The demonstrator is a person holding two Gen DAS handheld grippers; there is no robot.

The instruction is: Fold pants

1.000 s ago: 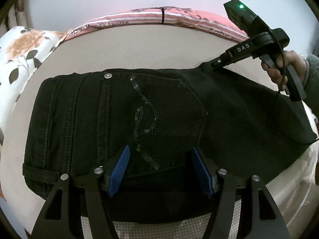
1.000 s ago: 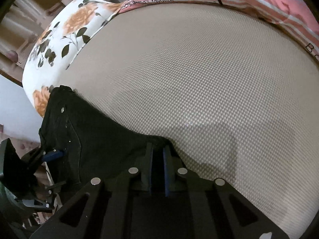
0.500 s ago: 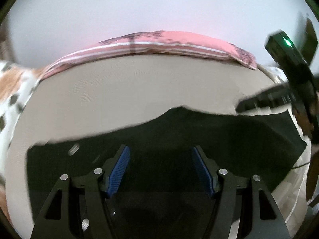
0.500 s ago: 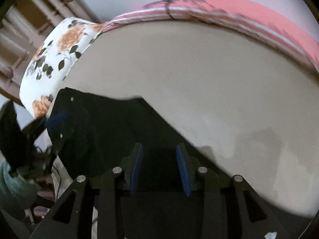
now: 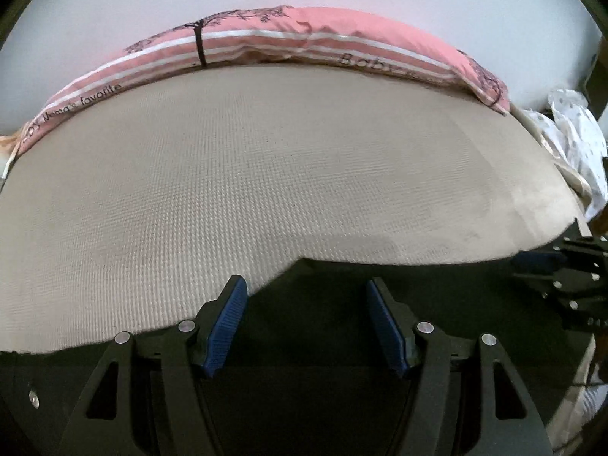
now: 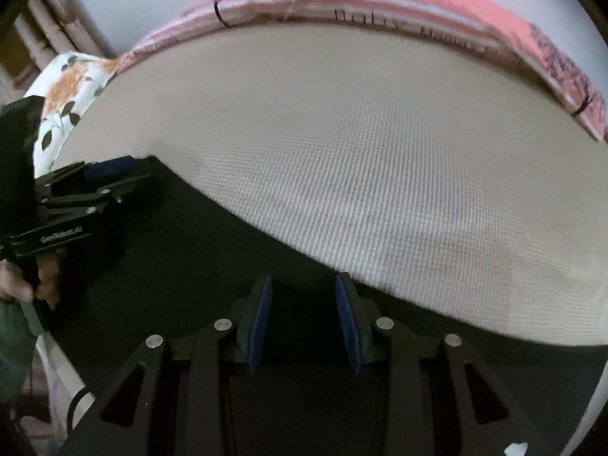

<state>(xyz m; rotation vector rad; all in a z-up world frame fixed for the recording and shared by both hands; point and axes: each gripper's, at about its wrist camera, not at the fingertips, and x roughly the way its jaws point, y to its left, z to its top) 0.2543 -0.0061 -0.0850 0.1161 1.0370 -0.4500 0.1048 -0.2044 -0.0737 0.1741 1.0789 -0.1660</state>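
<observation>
Beige woven bedding (image 5: 266, 174) fills most of both views, with a pink striped pillow (image 5: 304, 38) along the far edge at twelve o'clock, a floral pillow (image 6: 64, 87) at ten o'clock in the right wrist view, and a pale wall behind. We work on a bed, so no worktop is involved.

The black pants (image 5: 323, 304) lie flat on the near part of the bed, from six o'clock out toward four o'clock in the left wrist view and from six toward nine o'clock in the right wrist view. Details of seams or pockets are lost in the dark cloth.

Our left claw (image 5: 306, 326) stands wide open over the pants, its blue pads (image 5: 226, 323) clear of the fabric. Our right claw (image 6: 304, 319) has just been opening and now stands partly open; pants lie beneath the gap, but the pads do not press on them. Each claw shows at the edge of the other's view, the left one with a hand (image 6: 19, 285) on its handle.

We judge the pants to be denim: soft and limp, yet thick and fairly heavy, not slippery, not fragile. A fold should hold its shape. We would pinch at an edge or corner, such as waistband or hem, taking every layer at once.

No containers appear; crumpled spotted white cloth (image 5: 573, 133) sits at three o'clock beyond the bed.
</observation>
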